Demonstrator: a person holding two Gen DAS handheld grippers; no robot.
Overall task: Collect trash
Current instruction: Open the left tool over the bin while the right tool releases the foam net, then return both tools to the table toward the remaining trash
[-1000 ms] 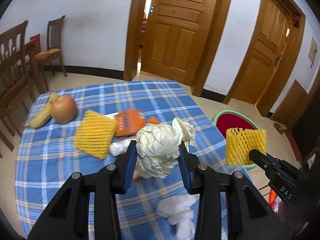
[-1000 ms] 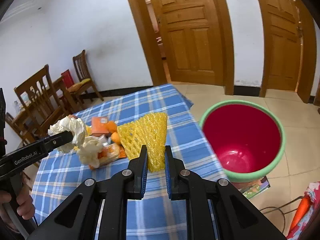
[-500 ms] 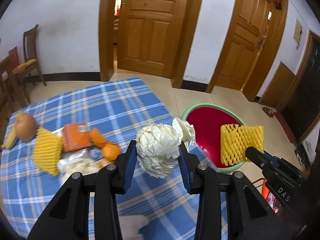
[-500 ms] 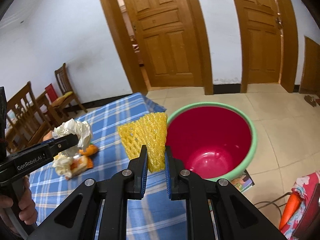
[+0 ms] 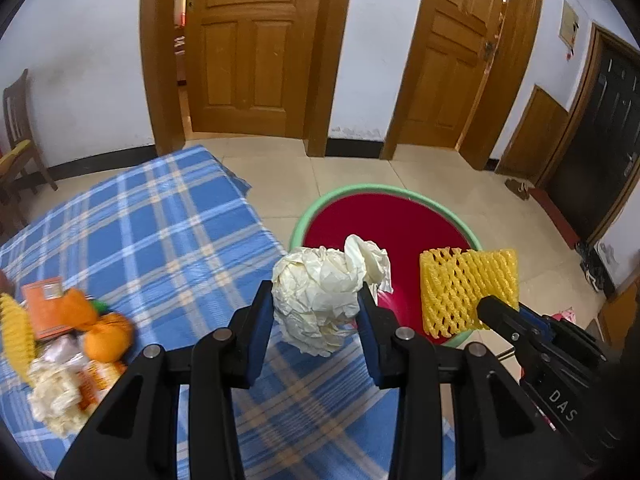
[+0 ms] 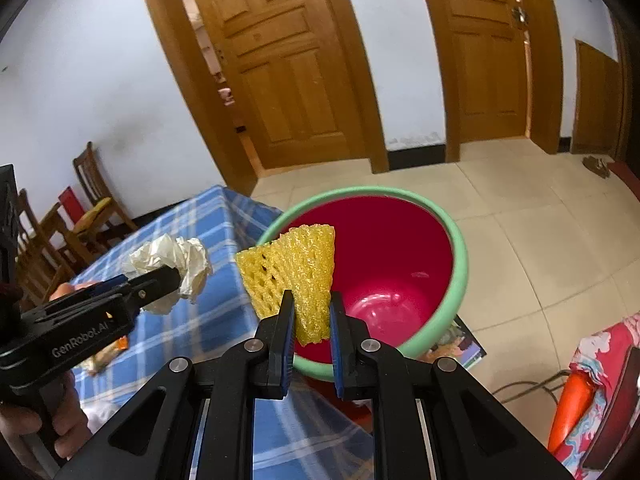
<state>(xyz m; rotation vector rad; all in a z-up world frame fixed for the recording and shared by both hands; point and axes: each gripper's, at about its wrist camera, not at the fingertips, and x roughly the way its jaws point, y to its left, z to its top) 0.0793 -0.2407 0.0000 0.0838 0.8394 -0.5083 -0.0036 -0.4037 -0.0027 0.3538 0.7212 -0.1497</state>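
**Two pieces of trash arriving at the bin**

The right gripper is clamping the lower edge of a yellow foam fruit net, and the net is standing up from the jaws with its long axis roughly upright, fanning wider toward the top. It is hanging over the near rim of the red bin, with the bin's open mouth lying straight ahead of the fingers and below them. The left gripper is squeezing a crumpled ball of white paper between its blue pads; the ball is bulging out above and below the jaws. Seen from the left wrist, the paper is sitting just short of the bin, at about the line where the bin's near rim meets the blue plaid tablecloth, though the fisheye is making it hard to judge whether the ball is truly past the table edge.

The right gripper looks the nearer of the two to the bin's opening, so the net is probably the first to be let go; the paper seems to need a little more travel toward the bin. Farther from the bin, on the cloth, orange wrappers and peel are lying in a heap, apparently awaiting collection.
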